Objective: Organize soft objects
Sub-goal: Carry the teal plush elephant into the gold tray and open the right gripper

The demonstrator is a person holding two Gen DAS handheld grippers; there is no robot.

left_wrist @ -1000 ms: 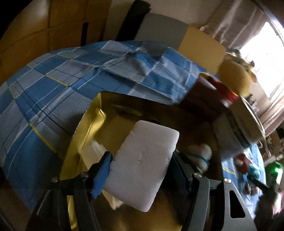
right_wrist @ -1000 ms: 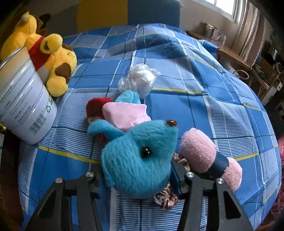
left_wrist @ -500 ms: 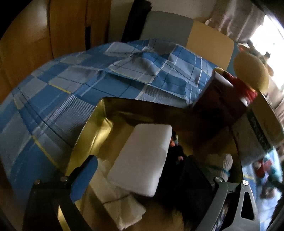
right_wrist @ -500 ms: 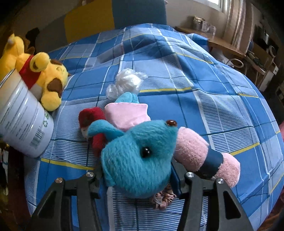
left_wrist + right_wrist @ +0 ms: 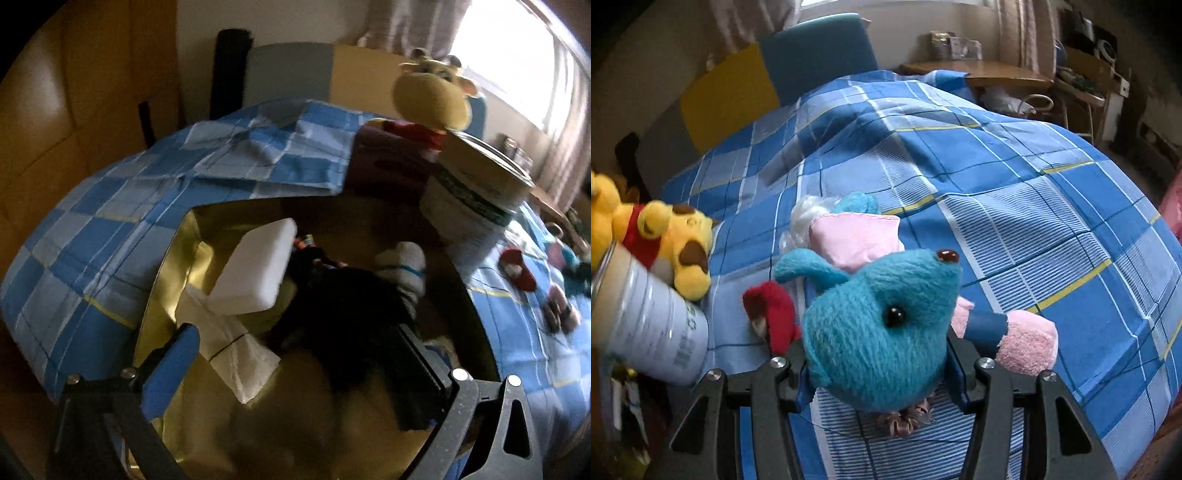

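Note:
My left gripper [image 5: 295, 334] hangs over a gold-lined box [image 5: 166, 266]; its jaws are opening, with nothing between them. A white foam block [image 5: 255, 266] lies in the box on a folded white cloth [image 5: 232, 354], beside a black furry thing [image 5: 343, 302] and a rolled grey sock [image 5: 402, 262]. My right gripper [image 5: 877, 352] is shut on a teal plush toy [image 5: 879, 328] with a pink ear, held just above the blue checked bed cover [image 5: 997, 177]. A pink roll with a blue band [image 5: 1027, 343], a red toy [image 5: 772, 314] and a brown scrunchie [image 5: 905, 417] lie under it.
A white tin can [image 5: 646, 325] stands at the left with a yellow plush bear [image 5: 676, 243] behind it; both also show in the left wrist view, can [image 5: 472, 199] and bear [image 5: 432, 99]. A white fluffy ball [image 5: 805, 214] lies behind the teal plush. A wooden desk [image 5: 979, 70] is beyond the bed.
The left jaws opened and let go of the white foam block, which now lies in the gold box; that gripper drew back. The right gripper rolled and rose a little with the teal plush.

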